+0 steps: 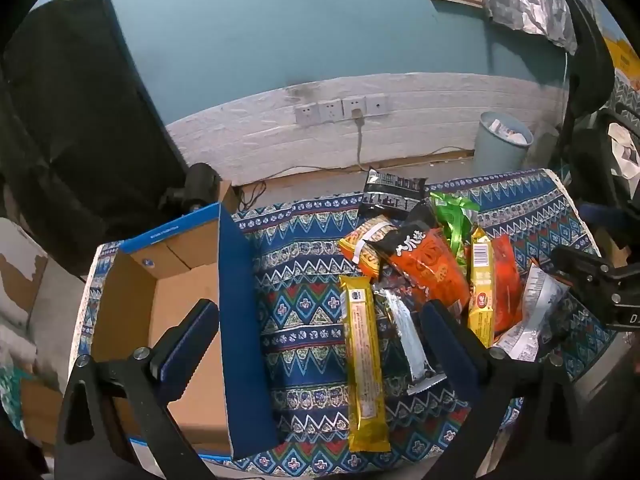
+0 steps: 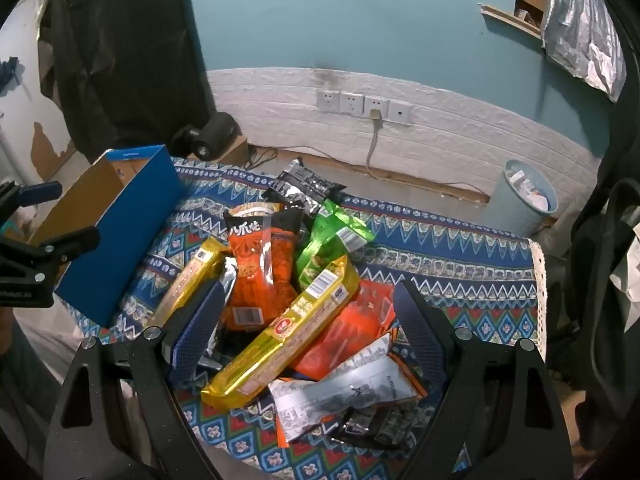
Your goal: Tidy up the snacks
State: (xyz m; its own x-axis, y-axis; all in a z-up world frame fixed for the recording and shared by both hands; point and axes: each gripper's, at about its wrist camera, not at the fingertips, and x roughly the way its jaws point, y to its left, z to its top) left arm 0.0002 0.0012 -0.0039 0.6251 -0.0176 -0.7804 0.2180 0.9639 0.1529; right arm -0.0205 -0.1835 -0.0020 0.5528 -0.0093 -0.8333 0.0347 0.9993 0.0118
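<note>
A pile of snack packets lies on a patterned cloth [image 1: 304, 272]. It holds a long yellow biscuit pack [image 1: 364, 364], a silver packet [image 1: 408, 336], an orange bag [image 1: 432, 268], a second yellow pack [image 2: 288, 328], a green bag [image 2: 332, 240] and a black packet [image 1: 390, 196]. An open blue cardboard box [image 1: 236, 320], empty inside, stands left of the pile; it also shows in the right wrist view [image 2: 124, 240]. My left gripper [image 1: 320, 336] is open and empty above the cloth, between the box and the pile. My right gripper [image 2: 308, 320] is open over the pile, with the second yellow pack between its fingers.
A grey-and-white packet [image 2: 352, 392] lies at the pile's near edge. A pale blue waste bin [image 2: 524, 200] stands on the floor by the wall beyond the table's far edge. A black-draped object [image 1: 72, 120] stands behind the box. A dark chair [image 1: 592, 92] is at the right.
</note>
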